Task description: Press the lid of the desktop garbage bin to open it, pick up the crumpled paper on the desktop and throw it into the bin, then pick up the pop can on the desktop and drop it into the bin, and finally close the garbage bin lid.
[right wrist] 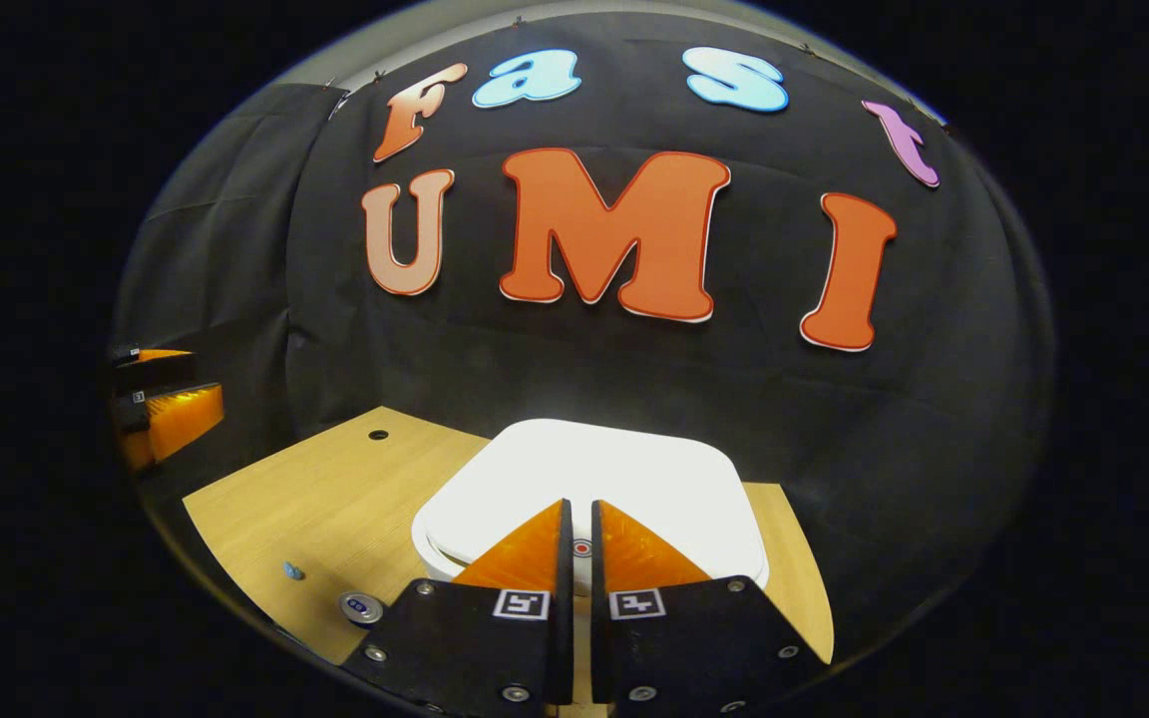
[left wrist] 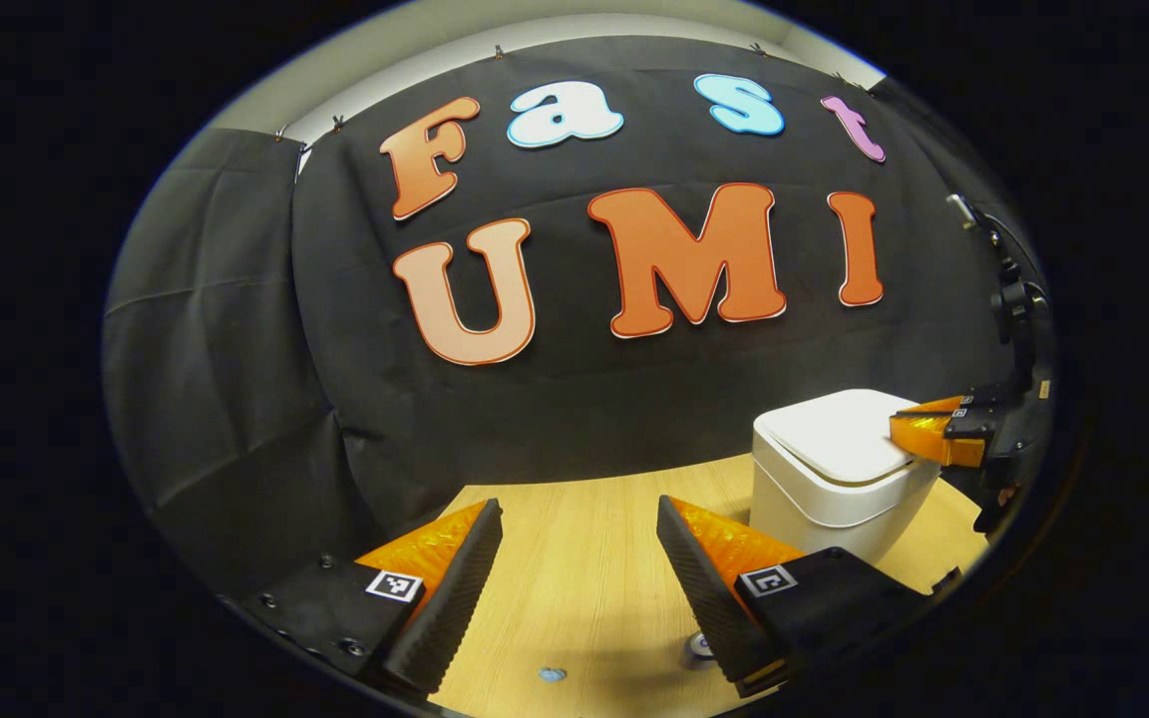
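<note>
The white garbage bin (right wrist: 589, 479) stands on the wooden worktop (right wrist: 335, 519) with its lid (left wrist: 839, 434) down flat. The right gripper (right wrist: 580, 514), jaws nearly clenched on nothing, sits over the lid's front edge, while the left gripper (left wrist: 579, 573) hovers nearby with jaws spread and empty. A pop can (right wrist: 362, 606) top shows beside the bin; an off-centre push could slide or tip the light bin.

Bin (left wrist: 839, 469) blocks desk's (left wrist: 574, 578) right; rest open.
</note>
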